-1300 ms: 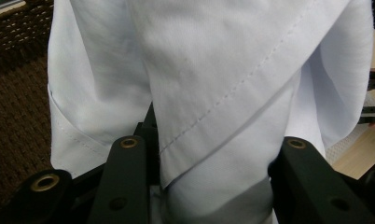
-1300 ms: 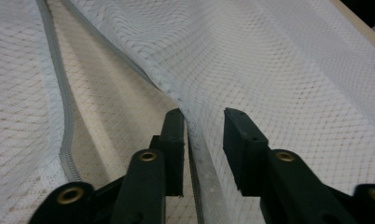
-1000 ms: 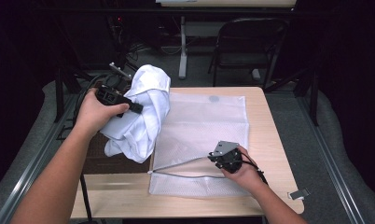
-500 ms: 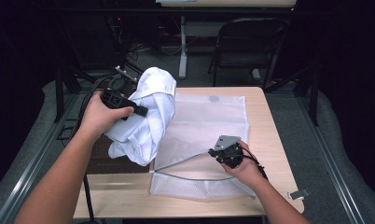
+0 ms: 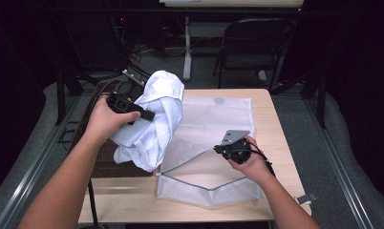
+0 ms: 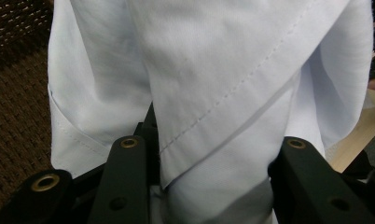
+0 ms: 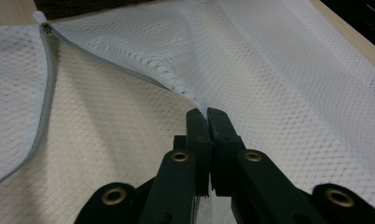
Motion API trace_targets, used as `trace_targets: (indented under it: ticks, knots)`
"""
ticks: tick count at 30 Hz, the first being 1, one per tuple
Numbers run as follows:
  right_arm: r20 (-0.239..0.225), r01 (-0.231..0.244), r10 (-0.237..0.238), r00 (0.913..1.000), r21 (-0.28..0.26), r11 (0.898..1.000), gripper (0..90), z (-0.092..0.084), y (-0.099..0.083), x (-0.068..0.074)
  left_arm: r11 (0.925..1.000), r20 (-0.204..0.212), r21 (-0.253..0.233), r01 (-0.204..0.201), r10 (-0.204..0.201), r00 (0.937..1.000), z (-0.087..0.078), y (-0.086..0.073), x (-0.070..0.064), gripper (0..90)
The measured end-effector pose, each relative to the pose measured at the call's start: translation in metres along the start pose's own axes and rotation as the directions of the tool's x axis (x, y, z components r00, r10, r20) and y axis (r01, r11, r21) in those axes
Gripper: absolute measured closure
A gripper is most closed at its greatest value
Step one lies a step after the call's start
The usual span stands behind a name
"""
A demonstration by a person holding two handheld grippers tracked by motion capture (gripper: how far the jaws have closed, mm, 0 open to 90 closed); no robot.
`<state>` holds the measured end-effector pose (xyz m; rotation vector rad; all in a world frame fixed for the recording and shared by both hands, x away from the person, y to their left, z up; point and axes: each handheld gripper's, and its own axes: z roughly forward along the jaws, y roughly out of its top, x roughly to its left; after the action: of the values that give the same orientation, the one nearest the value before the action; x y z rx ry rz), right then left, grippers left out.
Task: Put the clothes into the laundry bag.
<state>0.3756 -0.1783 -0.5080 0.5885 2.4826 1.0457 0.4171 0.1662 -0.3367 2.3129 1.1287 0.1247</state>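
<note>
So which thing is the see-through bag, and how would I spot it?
Look at the wooden table in the middle. Lying flat on it is the white mesh bag, with a grey zipper edge pulled open at the near end by the right gripper. Unlike the bunched white cloth held up beside it, you can see the wood through its tiny holes.

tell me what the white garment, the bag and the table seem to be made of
White garment: looks like smooth woven cloth, cotton or a blend, matte, with stitched seams and soft folds. Bag: thin white see-through mesh, probably synthetic, with a diamond net pattern and a grey zip edge. Table: pale wood-look top, smooth; wood or laminate, can't tell which.
</note>
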Motion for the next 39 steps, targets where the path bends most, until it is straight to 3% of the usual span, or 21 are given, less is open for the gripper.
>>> trace_targets:
  ticks: [3, 25, 39]
  knots:
    - [0.001, 0.009, -0.009, 1.0000, -0.010, 1.000, 88.4, -0.001, 0.004, -0.001, 0.9999, 0.006, -0.011, -0.003, 0.003, 1.0000, -0.002, -0.003, -0.002, 61.2]
    - [0.007, -0.044, 0.045, 0.9990, -0.082, 0.996, 88.5, -0.006, 0.023, -0.019, 0.9984, 0.033, -0.033, -0.047, 0.048, 0.9983, -0.003, -0.017, -0.025, 61.2]
    - [0.027, -0.068, 0.071, 0.9971, -0.096, 0.993, 88.4, -0.011, 0.020, -0.026, 0.9975, 0.057, -0.039, -0.059, 0.061, 0.9965, 0.005, -0.030, -0.031, 61.3]
